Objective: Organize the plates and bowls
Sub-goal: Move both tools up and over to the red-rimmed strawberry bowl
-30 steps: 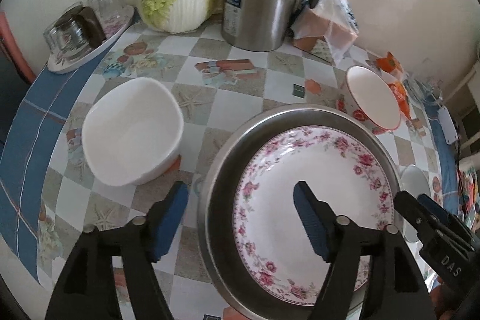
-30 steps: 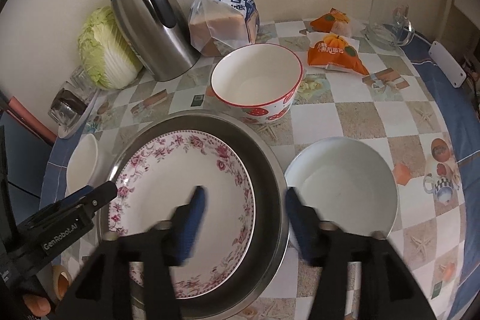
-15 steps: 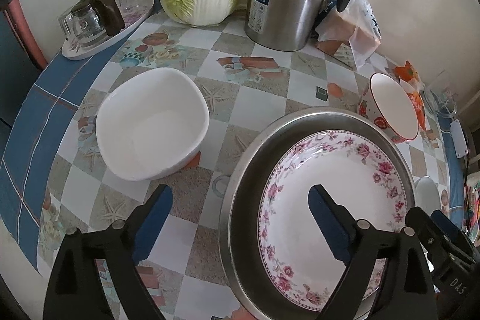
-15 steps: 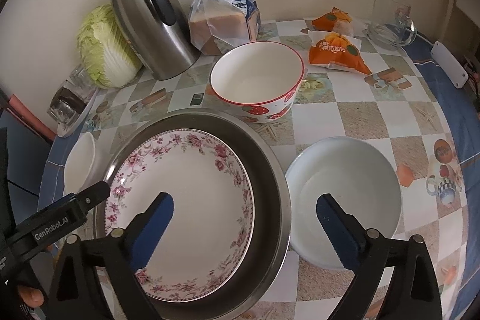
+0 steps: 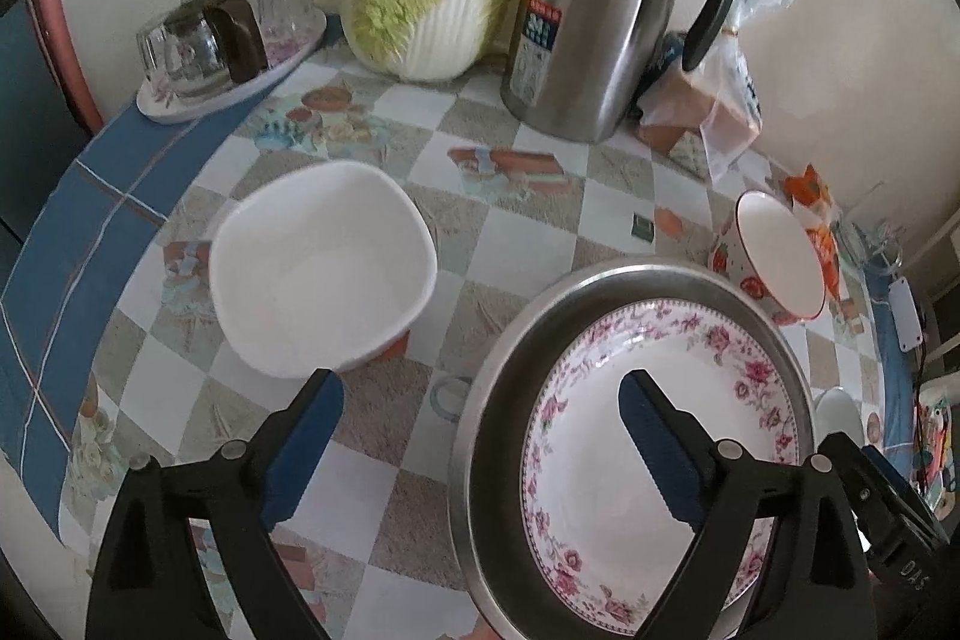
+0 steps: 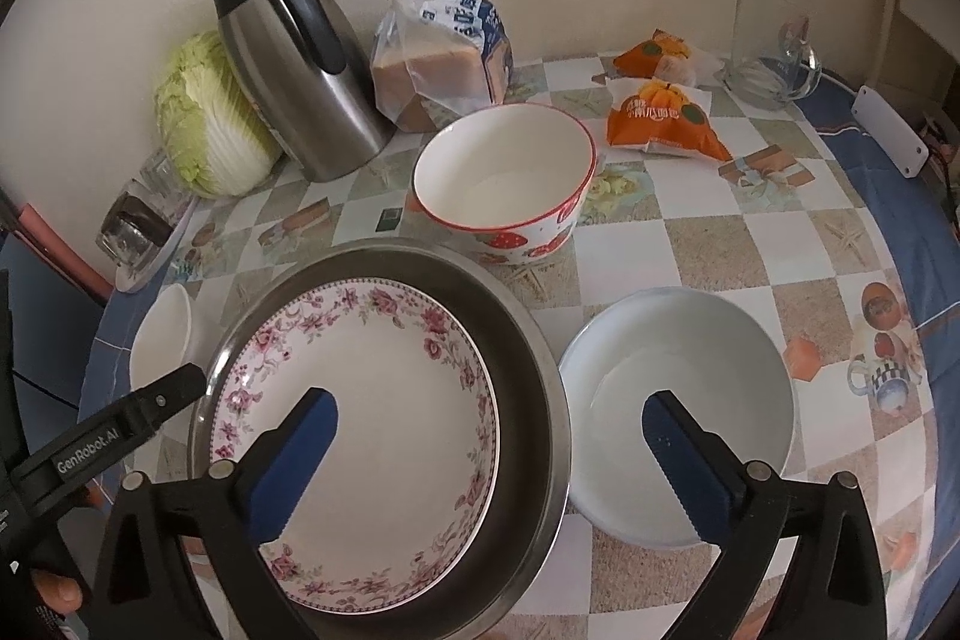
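The floral plate (image 6: 360,418) already lies in the steel pan (image 6: 528,370), near the front of the tabletop (image 6: 708,244). Three bowls stand loose around it: a white one (image 5: 324,280) to the left, a pale one (image 6: 678,418) just right of the pan, and a strawberry bowl (image 6: 504,178) just behind the pan.

Both grippers have just been opening, and nothing is between their fingers: the left gripper (image 5: 480,436) stands wide over the bare cloth and the pan's left rim, the right gripper (image 6: 489,448) wide across the pan's right rim and the pale bowl.

We judge the next step to be nesting a bowl. To do it well, we would put one finger inside the wall and one outside (thin glazed rims slip easily), close firmly, lift straight up before crossing, and set it down level. We would also keep the two grippers apart, since each already shows at the other's edge.

The pan's near rim is cut off by the fingers in both views. Whether the pale bowl touches the pan, we cannot tell. From the left view that bowl is a mere sliver. Only a fingertip (image 6: 57,589) of the person shows.
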The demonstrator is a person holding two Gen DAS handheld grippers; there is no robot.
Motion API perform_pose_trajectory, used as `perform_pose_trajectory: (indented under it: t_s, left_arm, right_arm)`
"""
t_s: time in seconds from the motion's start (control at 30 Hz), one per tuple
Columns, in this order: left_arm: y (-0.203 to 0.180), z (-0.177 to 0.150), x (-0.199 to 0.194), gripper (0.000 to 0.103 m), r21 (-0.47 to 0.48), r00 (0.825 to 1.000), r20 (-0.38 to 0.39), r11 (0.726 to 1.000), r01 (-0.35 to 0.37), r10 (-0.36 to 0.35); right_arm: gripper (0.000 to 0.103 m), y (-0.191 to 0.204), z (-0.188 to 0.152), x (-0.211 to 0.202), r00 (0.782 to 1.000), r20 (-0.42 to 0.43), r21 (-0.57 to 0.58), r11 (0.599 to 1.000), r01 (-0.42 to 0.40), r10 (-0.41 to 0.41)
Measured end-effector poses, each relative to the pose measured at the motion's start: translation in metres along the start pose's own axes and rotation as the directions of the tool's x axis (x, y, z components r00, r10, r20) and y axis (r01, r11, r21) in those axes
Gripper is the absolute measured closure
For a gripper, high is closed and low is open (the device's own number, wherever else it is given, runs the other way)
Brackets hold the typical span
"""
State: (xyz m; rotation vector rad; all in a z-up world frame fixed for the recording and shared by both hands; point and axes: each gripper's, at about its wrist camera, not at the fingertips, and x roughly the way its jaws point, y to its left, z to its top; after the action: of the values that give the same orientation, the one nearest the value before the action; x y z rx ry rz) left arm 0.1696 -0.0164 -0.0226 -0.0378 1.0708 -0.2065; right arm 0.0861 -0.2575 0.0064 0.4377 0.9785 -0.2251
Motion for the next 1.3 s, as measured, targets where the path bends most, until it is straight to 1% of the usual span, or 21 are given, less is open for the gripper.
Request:
perform_pose_trajectory:
  t_s: [0.13,0.23,0.33,0.43,0.47,0.53,0.67,0.83,0.97,1.03,1.1,1.17,1.3]
  left_arm:
    - [0.000,0.000,-0.010,0.009,0.012,0.996,0.083,1.000,-0.016,0.015]
    - [-0.005,-0.002,-0.016,0.009,0.034,0.990,0.141,0.999,-0.028,0.023]
    - [-0.008,-0.002,-0.017,0.009,0.043,0.991,0.131,0.999,-0.022,0.016]
    - [-0.013,-0.003,-0.013,0.009,0.040,0.996,0.086,0.999,0.030,-0.033]
    - [-0.015,-0.003,-0.011,0.009,0.043,0.996,0.054,0.997,0.064,-0.066]
    - [-0.019,-0.002,-0.009,0.009,0.050,0.995,0.017,0.994,0.093,-0.094]
    - [-0.026,-0.003,-0.009,0.009,0.056,0.994,0.001,0.993,0.105,-0.105]
    - [-0.036,0.010,-0.018,0.009,0.095,0.994,0.045,0.991,0.095,-0.099]
    - [-0.048,0.030,-0.030,0.009,0.123,0.989,0.090,0.987,0.107,-0.118]
    - [-0.058,0.041,-0.037,0.009,0.158,0.989,0.106,0.983,0.091,-0.108]
    - [-0.065,0.050,-0.039,0.009,0.183,0.989,0.109,0.980,0.081,-0.102]
    - [-0.070,0.060,-0.039,0.009,0.199,0.991,0.096,0.977,0.073,-0.093]
    - [-0.075,0.080,-0.037,0.009,0.209,0.994,0.097,0.977,0.038,-0.059]
  right_arm:
    - [0.000,-0.007,-0.002,-0.005,0.999,0.023,0.029,0.999,-0.037,0.037]
    - [0.000,-0.012,-0.005,-0.008,0.999,0.039,0.033,0.999,-0.025,0.024]
    - [0.000,-0.018,-0.007,-0.011,0.998,0.046,0.045,0.998,-0.038,0.036]
    - [0.000,-0.020,-0.007,-0.014,0.998,0.053,0.041,0.999,-0.034,0.032]
    - [0.000,-0.020,-0.007,-0.015,0.998,0.055,0.040,0.998,-0.041,0.038]
    - [0.000,-0.022,-0.007,-0.016,0.997,0.067,0.046,0.998,-0.048,0.045]
    - [0.000,-0.029,-0.006,-0.014,0.995,0.079,0.070,0.995,-0.072,0.067]
    - [0.000,-0.034,-0.005,-0.015,0.991,0.117,0.076,0.995,-0.067,0.058]
    - [0.000,-0.037,-0.001,-0.018,0.988,0.142,0.083,0.994,-0.070,0.058]
    - [0.000,-0.038,0.001,-0.020,0.985,0.157,0.091,0.992,-0.084,0.069]
    - [0.000,-0.037,0.004,-0.021,0.983,0.165,0.092,0.991,-0.094,0.078]
    - [0.000,-0.035,0.007,-0.022,0.982,0.171,0.085,0.992,-0.098,0.083]
    - [0.000,-0.031,0.016,-0.019,0.984,0.157,0.070,0.994,-0.089,0.077]
